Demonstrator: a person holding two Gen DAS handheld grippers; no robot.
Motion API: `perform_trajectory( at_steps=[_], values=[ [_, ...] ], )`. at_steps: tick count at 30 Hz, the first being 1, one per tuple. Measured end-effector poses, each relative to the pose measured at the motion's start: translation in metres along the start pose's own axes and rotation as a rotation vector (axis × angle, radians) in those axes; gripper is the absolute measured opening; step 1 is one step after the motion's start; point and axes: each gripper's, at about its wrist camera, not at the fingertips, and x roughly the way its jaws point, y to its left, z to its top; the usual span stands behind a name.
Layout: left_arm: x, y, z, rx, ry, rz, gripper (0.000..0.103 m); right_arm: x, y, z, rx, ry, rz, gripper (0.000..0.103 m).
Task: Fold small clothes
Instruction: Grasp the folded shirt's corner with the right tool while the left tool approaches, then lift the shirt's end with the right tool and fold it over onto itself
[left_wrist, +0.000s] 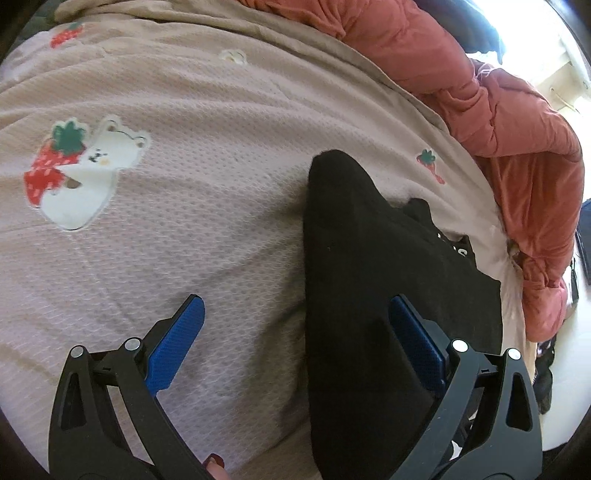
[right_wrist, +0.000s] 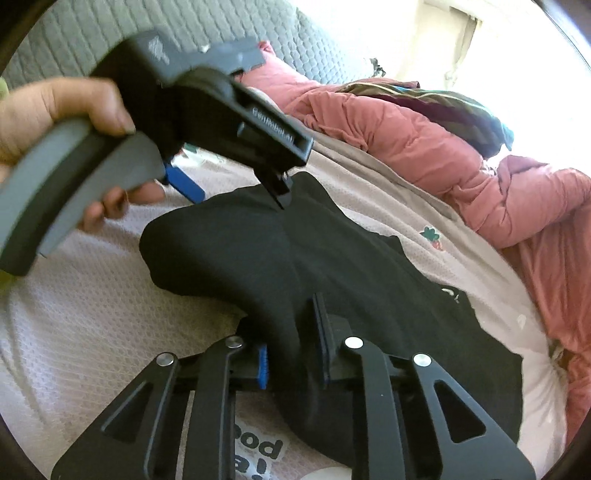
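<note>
A small black garment (left_wrist: 369, 277) lies on a pale pink bedspread (left_wrist: 184, 229), bunched into a ridge; white print shows near its far edge. My left gripper (left_wrist: 295, 306) is open over it, with one blue pad (left_wrist: 177, 343) above the bedspread and the other above the cloth. In the right wrist view my right gripper (right_wrist: 291, 332) is shut on a raised fold of the black garment (right_wrist: 258, 251). The left gripper (right_wrist: 236, 192) hovers just past it, held by a hand.
The bedspread has strawberry and bear patches (left_wrist: 74, 173). A bunched red quilt (left_wrist: 517, 129) runs along the far right side, also in the right wrist view (right_wrist: 461, 147). A grey padded headboard (right_wrist: 92, 33) stands behind. Bright window light is at top right.
</note>
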Motion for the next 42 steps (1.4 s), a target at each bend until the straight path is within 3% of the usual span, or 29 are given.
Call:
perform_trajectory(
  at_steps=[8,10,13,15,16,21,28,34,42],
  values=[
    [0.012,-0.011,0.002,-0.022,0.032,-0.105,0.093,-0.006,-0.021,-0.002,0.135,-0.008,0.114,0.013],
    [0.013,-0.013,0.001,-0.018,0.033,-0.109,0.088,-0.006,-0.023,-0.002,0.144,-0.008,0.125,0.013],
    [0.015,-0.016,0.0,-0.03,0.042,-0.139,0.073,-0.008,-0.02,-0.002,0.141,-0.01,0.121,0.013],
    [0.016,-0.016,-0.003,-0.06,0.063,-0.192,0.053,-0.009,-0.019,-0.002,0.134,-0.009,0.119,0.013],
    [0.018,-0.016,-0.005,-0.083,0.078,-0.226,0.05,-0.009,-0.019,-0.002,0.131,-0.007,0.117,0.012],
    [0.013,-0.032,-0.016,-0.047,0.054,-0.158,0.026,-0.015,-0.026,-0.005,0.17,-0.006,0.135,0.01],
    [-0.018,-0.062,-0.023,-0.032,-0.002,-0.158,0.022,-0.041,-0.048,-0.013,0.282,-0.049,0.146,0.008],
    [-0.044,-0.111,-0.034,0.041,-0.048,-0.158,0.022,-0.071,-0.081,-0.028,0.408,-0.108,0.133,0.007],
    [-0.047,-0.177,-0.047,0.138,-0.059,-0.146,0.022,-0.097,-0.129,-0.06,0.567,-0.13,0.129,0.006]
  ],
)
